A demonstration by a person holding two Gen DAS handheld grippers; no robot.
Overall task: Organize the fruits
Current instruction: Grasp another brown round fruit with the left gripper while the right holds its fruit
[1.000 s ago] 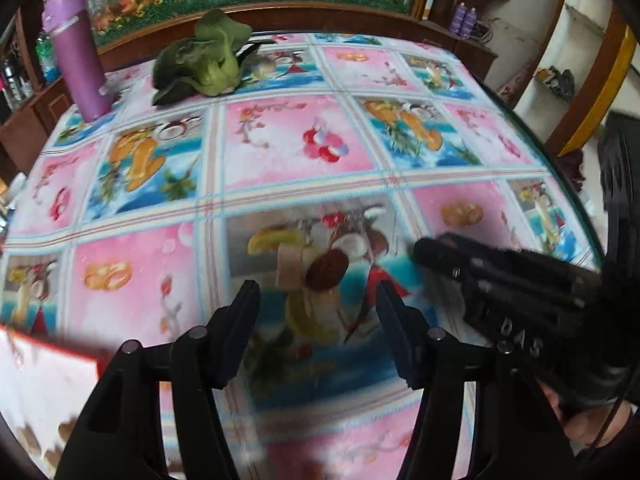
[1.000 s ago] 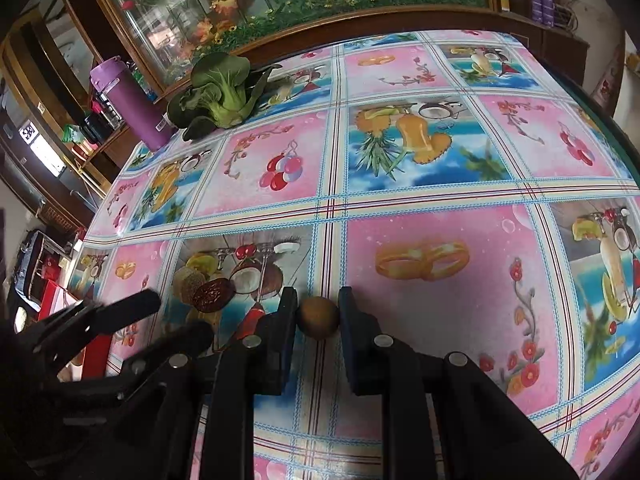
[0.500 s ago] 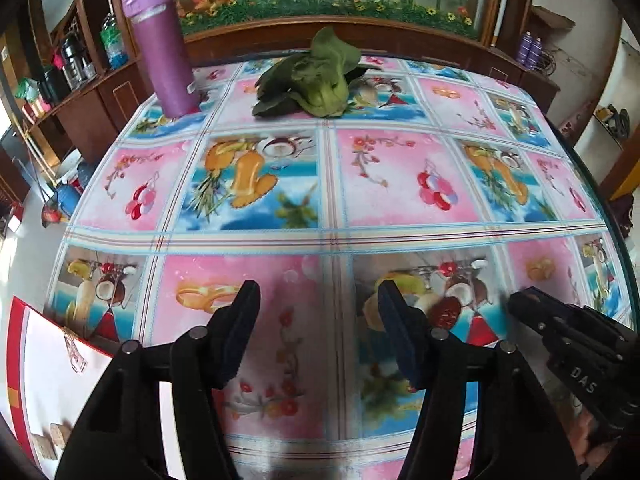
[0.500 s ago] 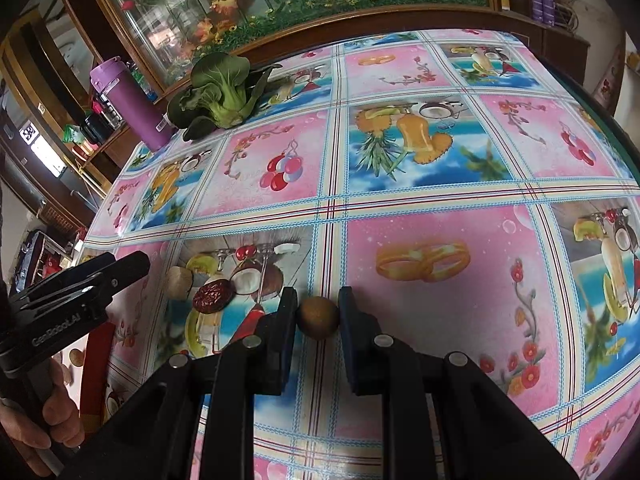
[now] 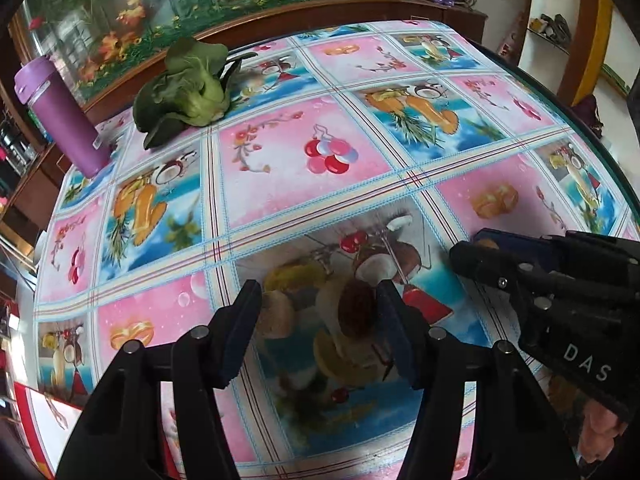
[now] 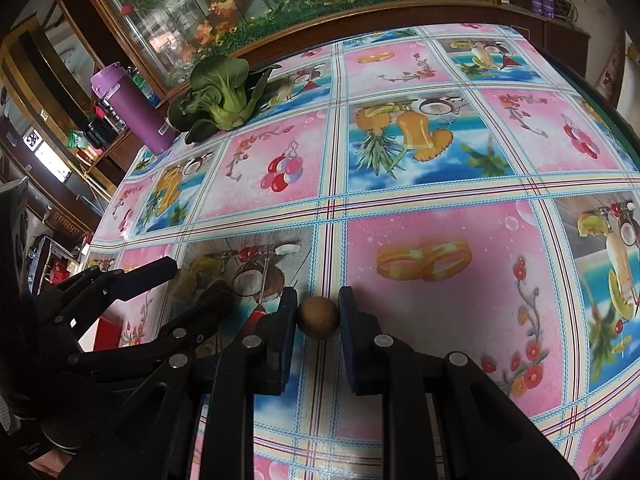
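My right gripper (image 6: 318, 320) is shut on a small round brown fruit (image 6: 318, 316), held low over the patterned tablecloth (image 6: 420, 160). My left gripper (image 5: 318, 328) stands open just above the cloth, with two loose fruits between its fingers. A pale tan round fruit (image 5: 276, 316) lies by the left finger and a dark red-brown fruit (image 5: 356, 312) by the right finger. In the right wrist view the left gripper (image 6: 196, 284) straddles the tan fruit (image 6: 184, 280) and partly hides the dark one. The right gripper (image 5: 468, 248) sits close on the right.
A bok choy (image 5: 188, 92) and a purple bottle (image 5: 60, 120) stand at the table's far left. A red-and-white box (image 5: 40, 420) lies at the near left corner. A wooden cabinet with glass runs behind the table, whose right edge curves away.
The left gripper has swung back to the right and forward, so the two loose fruits now lie between its open fingers. The right gripper has kept still, shut on the brown fruit.
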